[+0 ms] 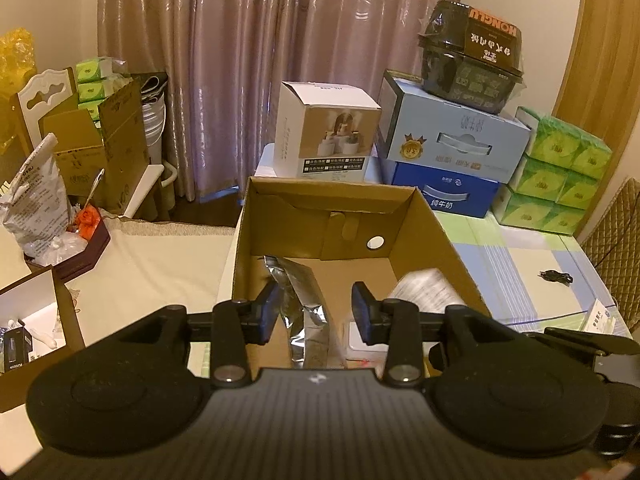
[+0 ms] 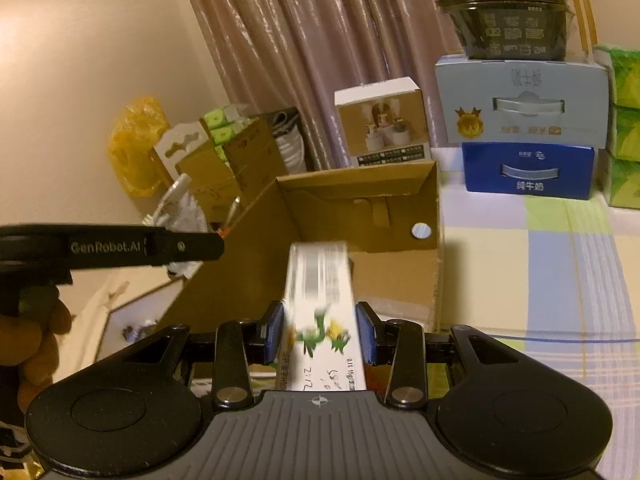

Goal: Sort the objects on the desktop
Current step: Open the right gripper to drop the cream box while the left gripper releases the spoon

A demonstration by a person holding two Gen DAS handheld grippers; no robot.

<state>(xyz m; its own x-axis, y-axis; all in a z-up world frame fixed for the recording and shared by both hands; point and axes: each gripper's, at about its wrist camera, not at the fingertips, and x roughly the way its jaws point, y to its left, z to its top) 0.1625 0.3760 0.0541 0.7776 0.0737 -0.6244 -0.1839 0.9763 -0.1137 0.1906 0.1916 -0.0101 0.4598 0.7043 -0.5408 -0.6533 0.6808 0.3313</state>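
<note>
An open cardboard box [image 1: 440, 236] stands on the table in front of me; it also shows in the right wrist view [image 2: 400, 276]. Inside it lie a silver foil pouch [image 1: 308, 304] and a small white item [image 1: 362, 346]. My left gripper [image 1: 316, 312] is open and empty over the box's near edge. My right gripper [image 2: 320, 334] is shut on a long white carton with a green plant print [image 2: 320, 300] and holds it over the box. That carton shows blurred in the left wrist view [image 1: 424, 292].
Behind the box stand a white product box [image 1: 324, 132], stacked blue milk cartons [image 1: 452, 160], a dark container [image 1: 472, 60] and green tissue packs [image 1: 556, 172]. A brown tray with bags [image 1: 60, 236] and a white-lined box [image 1: 32, 320] sit left. A black clip [image 1: 556, 278] lies right.
</note>
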